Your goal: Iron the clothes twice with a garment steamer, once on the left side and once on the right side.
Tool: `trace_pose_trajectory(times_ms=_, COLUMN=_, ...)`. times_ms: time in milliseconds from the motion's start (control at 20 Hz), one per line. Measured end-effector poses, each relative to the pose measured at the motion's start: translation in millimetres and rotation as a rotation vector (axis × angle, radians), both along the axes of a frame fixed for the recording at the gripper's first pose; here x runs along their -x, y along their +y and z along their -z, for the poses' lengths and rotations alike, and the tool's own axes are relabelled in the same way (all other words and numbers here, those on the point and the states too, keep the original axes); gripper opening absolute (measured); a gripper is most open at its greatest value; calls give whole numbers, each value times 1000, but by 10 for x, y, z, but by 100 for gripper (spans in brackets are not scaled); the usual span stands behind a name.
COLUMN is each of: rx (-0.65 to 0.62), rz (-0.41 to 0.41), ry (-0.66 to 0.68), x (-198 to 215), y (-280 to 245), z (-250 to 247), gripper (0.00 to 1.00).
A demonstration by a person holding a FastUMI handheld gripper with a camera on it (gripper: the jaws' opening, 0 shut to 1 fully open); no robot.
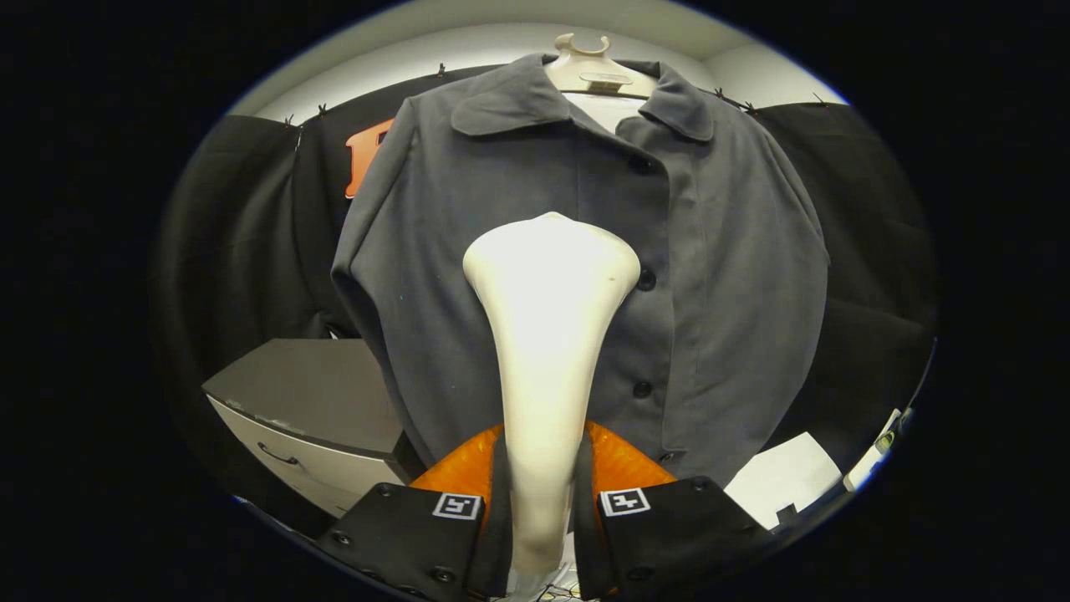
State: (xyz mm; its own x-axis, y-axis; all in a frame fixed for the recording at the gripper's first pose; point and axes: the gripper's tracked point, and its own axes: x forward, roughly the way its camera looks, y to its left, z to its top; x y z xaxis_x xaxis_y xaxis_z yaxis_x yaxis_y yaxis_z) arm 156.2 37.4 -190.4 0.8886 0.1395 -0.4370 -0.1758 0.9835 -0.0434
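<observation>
A grey button-up jacket (719, 251) hangs on a pale hanger (598, 71) straight ahead, its front facing me. The white garment steamer (547, 334) stands upright between my fingers, handle low and its wide head up against the jacket's chest, just left of the button line. My gripper (542, 502) is shut on the steamer's handle, with a finger pressing on each side. Whether the steamer head touches the cloth I cannot tell.
A grey drawer cabinet (309, 401) stands low to the left of the jacket. A white sheet (782, 481) lies low to the right, beyond the fingers. Black cloth walls hang behind the jacket on both sides.
</observation>
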Motion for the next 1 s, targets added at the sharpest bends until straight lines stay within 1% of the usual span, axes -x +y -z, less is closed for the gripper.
trace_pose_trajectory(times_ms=650, rx=41, rz=33, ry=169, x=262, y=-189, z=1024, gripper=38)
trace_pose_trajectory(times_ms=1000, rx=50, rz=44, ry=240, x=417, y=-273, z=1372, gripper=38)
